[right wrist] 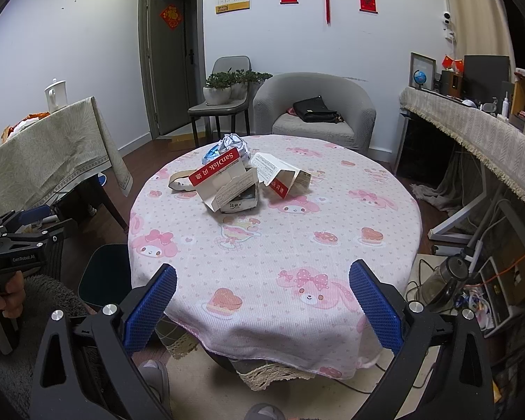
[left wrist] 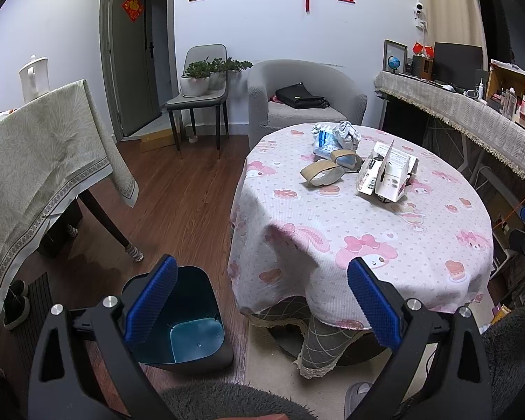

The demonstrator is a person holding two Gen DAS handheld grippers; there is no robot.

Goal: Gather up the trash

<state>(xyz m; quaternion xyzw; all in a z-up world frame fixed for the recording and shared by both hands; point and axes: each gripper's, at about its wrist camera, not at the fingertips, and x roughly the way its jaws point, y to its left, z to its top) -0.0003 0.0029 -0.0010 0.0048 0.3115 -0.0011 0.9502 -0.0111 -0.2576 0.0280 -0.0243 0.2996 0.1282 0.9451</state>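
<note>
Trash lies on the far half of the round table with the pink cartoon cloth (left wrist: pixel 367 231) (right wrist: pixel 262 245): crumpled silver and blue wrappers (left wrist: pixel 334 136) (right wrist: pixel 227 147), flattened brown tape rolls (left wrist: pixel 322 173) (right wrist: pixel 178 180), and torn white and red cardboard boxes (left wrist: pixel 385 175) (right wrist: pixel 227 185). A dark bin with a blue inside (left wrist: pixel 185 322) stands on the floor left of the table; its edge shows in the right wrist view (right wrist: pixel 105 276). My left gripper (left wrist: pixel 262 301) is open and empty, above the bin and the table's near edge. My right gripper (right wrist: pixel 262 304) is open and empty at the table's near edge.
A second table with a beige cloth (left wrist: pixel 42 161) stands at the left. A grey armchair with a black bag (left wrist: pixel 304 98) and a chair with potted plants (left wrist: pixel 199 84) stand behind. A long cluttered counter (left wrist: pixel 472 105) runs along the right, with cables and a kettle (right wrist: pixel 444 280) below.
</note>
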